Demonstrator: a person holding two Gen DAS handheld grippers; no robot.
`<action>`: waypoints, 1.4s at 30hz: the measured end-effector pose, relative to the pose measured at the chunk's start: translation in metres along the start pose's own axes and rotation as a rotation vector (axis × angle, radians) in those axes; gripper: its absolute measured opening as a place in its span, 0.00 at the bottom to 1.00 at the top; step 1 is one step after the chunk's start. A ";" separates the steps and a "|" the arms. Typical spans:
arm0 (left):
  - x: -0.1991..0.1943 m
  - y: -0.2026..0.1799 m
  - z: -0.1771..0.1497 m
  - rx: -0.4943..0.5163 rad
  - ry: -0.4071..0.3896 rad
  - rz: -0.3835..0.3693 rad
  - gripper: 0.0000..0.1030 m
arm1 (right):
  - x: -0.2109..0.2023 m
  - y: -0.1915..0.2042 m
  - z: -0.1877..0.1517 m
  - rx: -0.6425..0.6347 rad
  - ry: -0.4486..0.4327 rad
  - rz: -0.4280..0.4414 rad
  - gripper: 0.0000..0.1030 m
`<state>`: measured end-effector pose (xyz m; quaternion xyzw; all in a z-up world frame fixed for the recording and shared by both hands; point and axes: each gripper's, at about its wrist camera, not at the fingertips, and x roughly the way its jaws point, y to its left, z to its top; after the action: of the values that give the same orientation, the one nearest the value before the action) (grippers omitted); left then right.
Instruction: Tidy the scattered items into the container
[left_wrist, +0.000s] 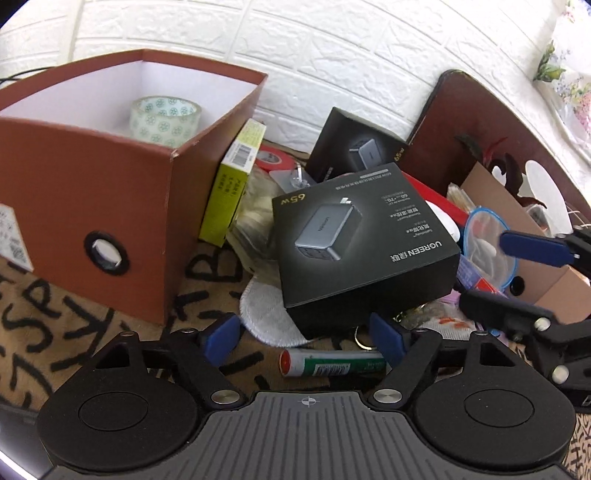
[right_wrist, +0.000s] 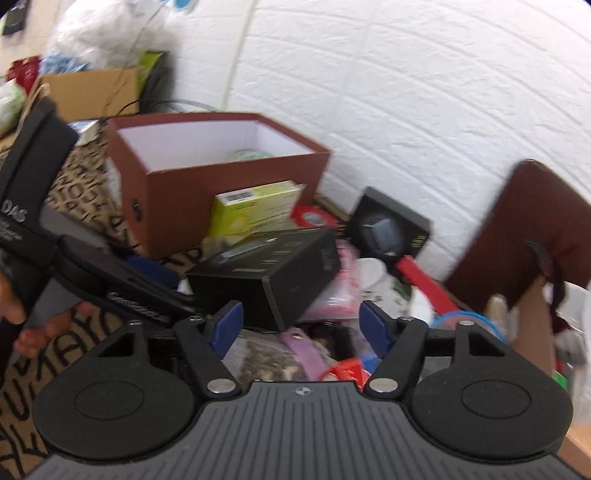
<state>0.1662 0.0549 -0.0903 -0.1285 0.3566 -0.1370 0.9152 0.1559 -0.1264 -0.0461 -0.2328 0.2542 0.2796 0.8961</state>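
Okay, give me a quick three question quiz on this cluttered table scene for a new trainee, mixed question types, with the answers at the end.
1. True or false: the brown cardboard container is still completely empty.
2. Multiple choice: what leans against the container's side? A) a yellow-green carton B) a glass bottle C) a metal spoon
3. Which item lies between the left gripper's fingers, nearest the camera?

Key:
1. False: a patterned clear tape roll sits inside.
2. A, the yellow-green carton.
3. The white tube with green label and red cap, lying on the lettered cloth below the black charger box; the pads do not touch it.
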 end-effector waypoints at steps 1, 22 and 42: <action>0.002 0.000 0.001 0.006 0.002 0.000 0.84 | 0.005 0.002 0.001 -0.016 0.011 0.011 0.66; 0.013 0.002 0.016 -0.008 -0.016 0.014 0.71 | 0.043 -0.012 0.003 0.094 0.061 0.129 0.44; -0.048 -0.030 -0.008 0.104 -0.125 0.050 0.79 | -0.004 0.013 -0.012 0.106 0.034 0.127 0.48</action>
<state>0.1214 0.0428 -0.0567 -0.0803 0.2945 -0.1243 0.9441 0.1408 -0.1254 -0.0567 -0.1731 0.2982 0.3177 0.8833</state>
